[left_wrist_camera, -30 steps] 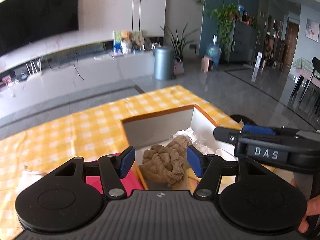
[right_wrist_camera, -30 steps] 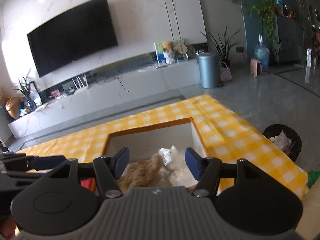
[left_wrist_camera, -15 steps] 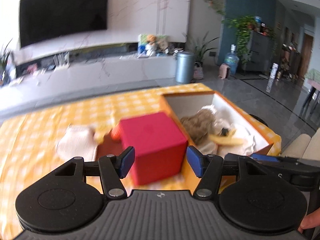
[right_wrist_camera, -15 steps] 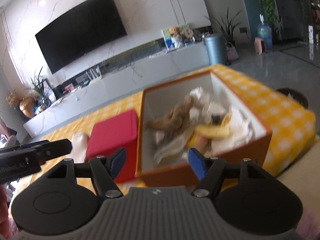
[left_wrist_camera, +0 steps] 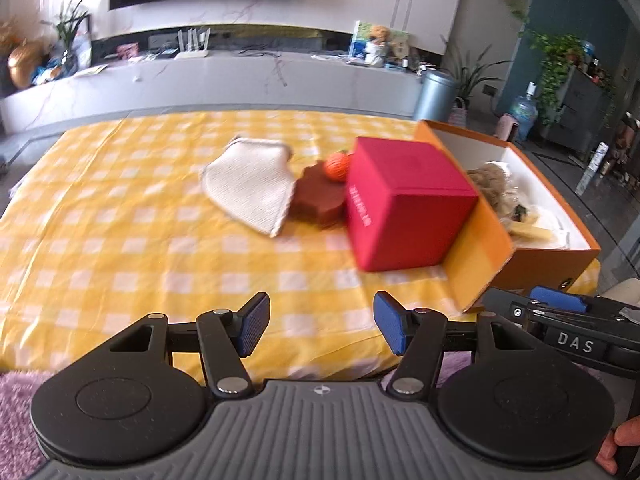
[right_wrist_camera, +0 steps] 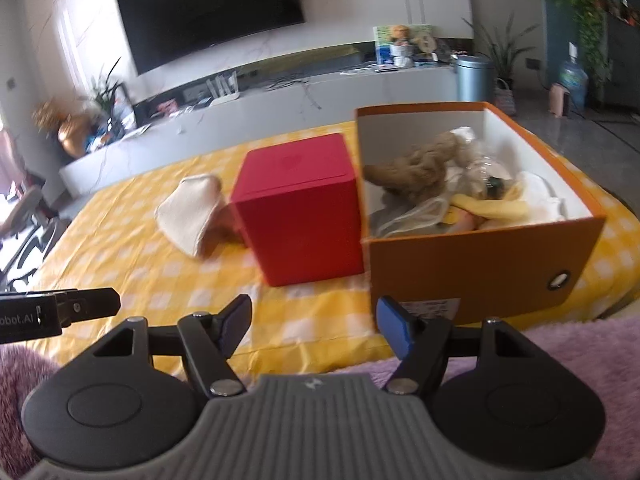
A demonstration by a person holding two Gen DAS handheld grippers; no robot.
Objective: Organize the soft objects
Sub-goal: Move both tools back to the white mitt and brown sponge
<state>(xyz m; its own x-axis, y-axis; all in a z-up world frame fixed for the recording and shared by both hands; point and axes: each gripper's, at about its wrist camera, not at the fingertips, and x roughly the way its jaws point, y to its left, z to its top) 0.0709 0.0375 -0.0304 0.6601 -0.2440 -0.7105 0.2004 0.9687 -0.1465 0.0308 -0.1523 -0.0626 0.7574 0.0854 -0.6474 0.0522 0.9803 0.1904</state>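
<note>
Yellow-and-white checked cloth covers the table (left_wrist_camera: 120,248), which stands in a living room with a dark television on a marble wall. An orange box (right_wrist_camera: 472,264) with white inner walls sits on the table at the right, and several soft things already lie in it: a brown knitted piece (right_wrist_camera: 416,168), something pale yellow (right_wrist_camera: 492,205), white cloth and a bit of crinkled clear plastic. Judging by that, a good part of the sorting is done. Still out on the cloth are a cream cloth (left_wrist_camera: 250,184), a flat brown piece (left_wrist_camera: 318,198) just beside it, and a small orange ball (left_wrist_camera: 337,166) that appears to rest at the brown piece's far edge, against a red box (left_wrist_camera: 404,208) that stands touching the orange box's side. These three look like what is left to gather; whether the red box is meant to move too I cannot tell. Both tools hover back near the table's front edge, over a purple fluffy surface, with nothing between their blue pads: the left tongs (left_wrist_camera: 320,330) are spread wide and empty, and the right tongs (right_wrist_camera: 314,326) likewise wide and empty. Only the left view shows the orange ball and the whole brown piece; from the right, the red box hides the ball and most of the brown piece. Looking into the orange box, the right view gives its contents more fully, and shows a round grommet hole and a label on its near wall.
</note>
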